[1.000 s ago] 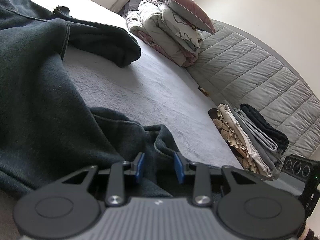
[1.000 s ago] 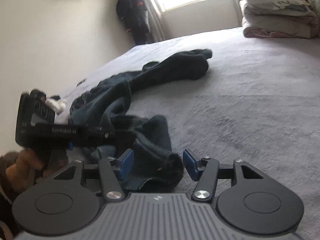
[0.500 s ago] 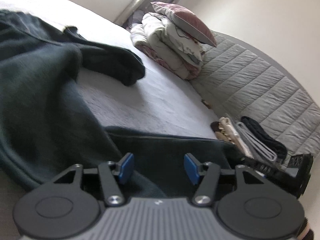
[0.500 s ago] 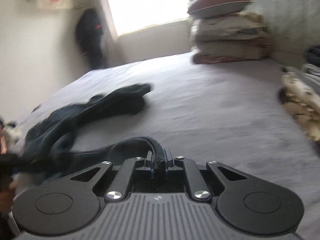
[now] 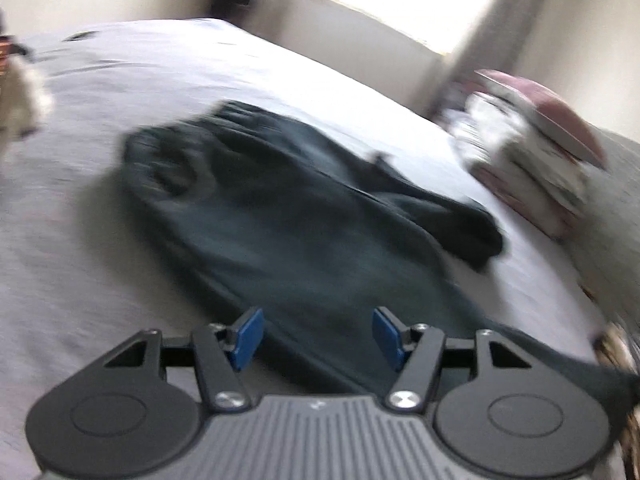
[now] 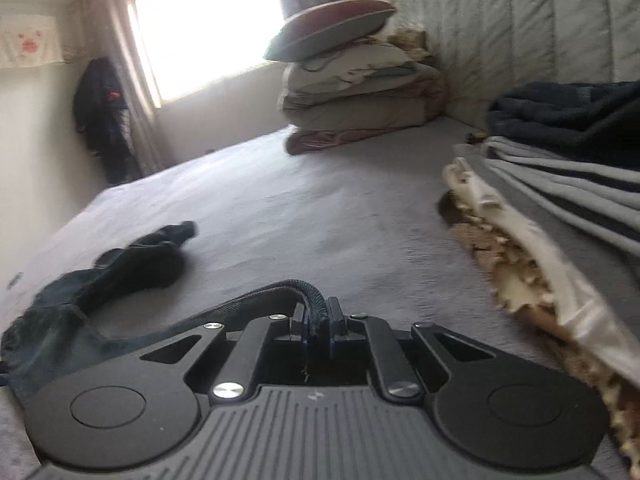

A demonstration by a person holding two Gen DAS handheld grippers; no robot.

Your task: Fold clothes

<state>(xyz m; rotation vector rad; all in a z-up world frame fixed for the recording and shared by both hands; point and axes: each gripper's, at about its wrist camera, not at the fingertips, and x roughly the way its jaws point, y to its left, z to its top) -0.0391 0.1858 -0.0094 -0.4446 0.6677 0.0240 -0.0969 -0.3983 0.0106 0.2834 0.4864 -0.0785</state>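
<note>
A dark green-black garment (image 5: 300, 220) lies spread and rumpled on the grey bed (image 5: 80, 280); the left wrist view is motion-blurred. My left gripper (image 5: 317, 320) hovers over its near part. Its jaws are opening, and the blue pads (image 5: 248, 334) stand apart without pressing on the cloth that shows in the gap. My right gripper (image 6: 318, 316) is shut on the garment's ribbed hem (image 6: 308, 296). From there the cloth trails left to the bunched remainder (image 6: 132, 264) on the bed.
A pile of folded clothes (image 6: 560, 200) lies close on the right, against the quilted headboard (image 6: 520, 40). Folded bedding topped by a pillow (image 6: 352, 92) is stacked at the far end. A dark coat (image 6: 104, 120) hangs beside the window.
The right jaws shut on the hem and carried it toward the folded pile. The left jaws widened off the cloth, and that view swung from the headboard toward the window.
</note>
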